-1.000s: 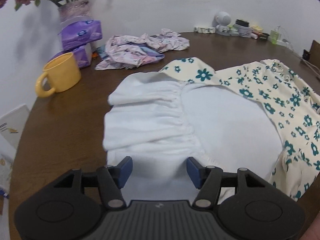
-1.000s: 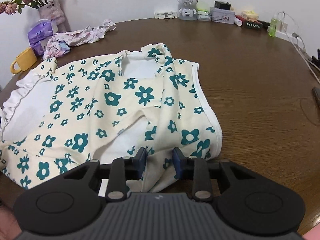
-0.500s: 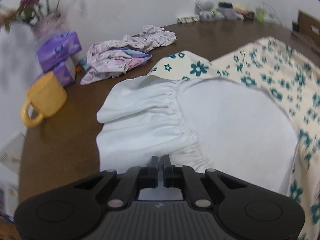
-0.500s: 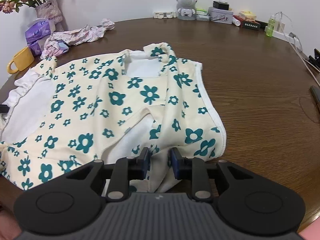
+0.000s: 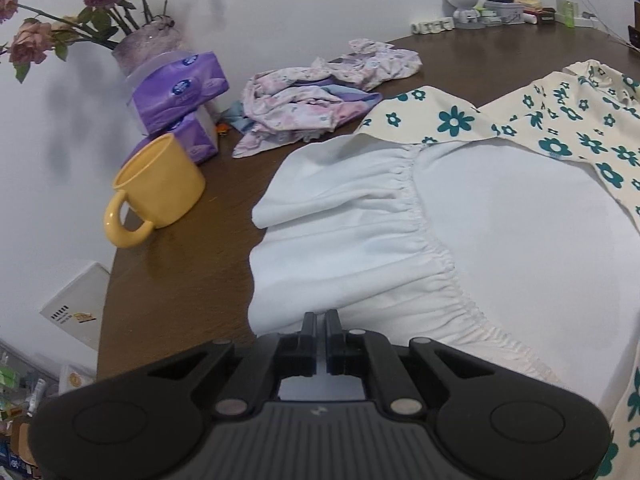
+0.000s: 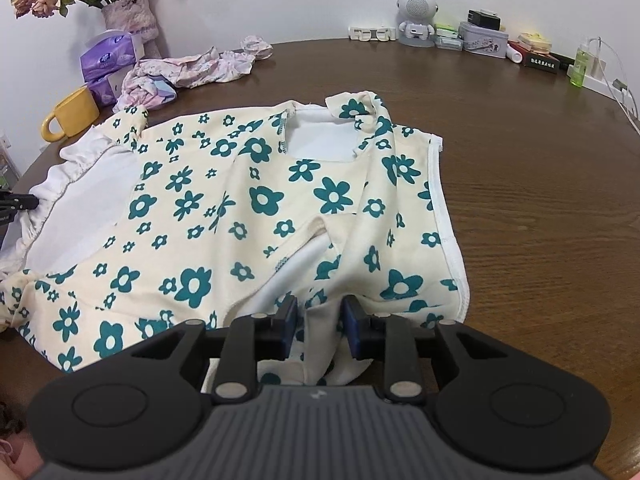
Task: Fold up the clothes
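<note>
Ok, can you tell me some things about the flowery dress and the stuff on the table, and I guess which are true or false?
1. The left hand-held gripper is shut on the white hem of the flowery dress. True.
2. The mug is blue. False: it is yellow.
3. The right hand-held gripper has dress cloth between its fingers. True.
4. The purple tissue packs sit on top of the dress. False: they stand apart from it, by the vase of roses.
5. The crumpled pink garment is folded neatly. False: it lies in a heap.
</note>
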Tool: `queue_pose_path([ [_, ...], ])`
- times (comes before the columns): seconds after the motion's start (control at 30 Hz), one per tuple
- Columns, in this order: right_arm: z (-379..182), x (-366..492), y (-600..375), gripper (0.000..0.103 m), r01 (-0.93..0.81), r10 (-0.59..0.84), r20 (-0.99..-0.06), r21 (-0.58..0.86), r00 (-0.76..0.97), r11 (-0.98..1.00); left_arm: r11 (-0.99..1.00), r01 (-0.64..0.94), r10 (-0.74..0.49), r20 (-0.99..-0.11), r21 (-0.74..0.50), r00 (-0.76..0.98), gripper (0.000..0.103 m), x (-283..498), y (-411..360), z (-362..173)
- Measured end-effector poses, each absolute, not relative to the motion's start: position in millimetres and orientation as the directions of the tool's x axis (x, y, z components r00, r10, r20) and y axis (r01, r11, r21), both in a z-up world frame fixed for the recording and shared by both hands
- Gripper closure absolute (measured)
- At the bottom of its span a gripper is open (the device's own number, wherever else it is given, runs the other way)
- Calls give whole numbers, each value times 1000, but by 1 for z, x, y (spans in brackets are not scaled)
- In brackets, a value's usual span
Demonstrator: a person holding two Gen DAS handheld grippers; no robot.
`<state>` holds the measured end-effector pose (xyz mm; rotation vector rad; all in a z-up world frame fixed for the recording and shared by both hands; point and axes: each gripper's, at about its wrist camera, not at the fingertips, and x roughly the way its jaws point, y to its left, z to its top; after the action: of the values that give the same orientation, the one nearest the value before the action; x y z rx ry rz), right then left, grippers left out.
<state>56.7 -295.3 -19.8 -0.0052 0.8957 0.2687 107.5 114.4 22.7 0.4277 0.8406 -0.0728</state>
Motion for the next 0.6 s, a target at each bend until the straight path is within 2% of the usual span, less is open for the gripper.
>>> queue_pose_path([
  [0.13, -19, 56, -298, 74, -228, 227, -774, 110, 591, 967, 926, 206, 101, -733, 316, 673, 98, 106, 117, 25],
  [0.2, -15, 50, -310, 67, -210, 244, -766, 146, 594, 967, 947, 188, 65, -731, 259, 679, 89, 101, 123, 31],
  [0.23, -11, 46, -319, 66, -200, 261, -752, 174, 606, 964, 957, 182, 40, -723, 226, 690, 83, 96, 125, 37],
  [0.3, -2, 38, -336, 59, -177, 279, -715, 216, 640, 960, 973, 158, 5, -696, 170, 718, 49, 85, 127, 49],
  [0.37, 7, 30, -345, 55, -155, 268, -684, 222, 679, 962, 979, 163, -37, -671, 126, 741, 39, 74, 124, 60],
  [0.6, 11, 44, -342, 55, -171, 239, -677, 166, 696, 971, 937, 348, -257, -702, -15, 664, 40, 74, 68, 72],
])
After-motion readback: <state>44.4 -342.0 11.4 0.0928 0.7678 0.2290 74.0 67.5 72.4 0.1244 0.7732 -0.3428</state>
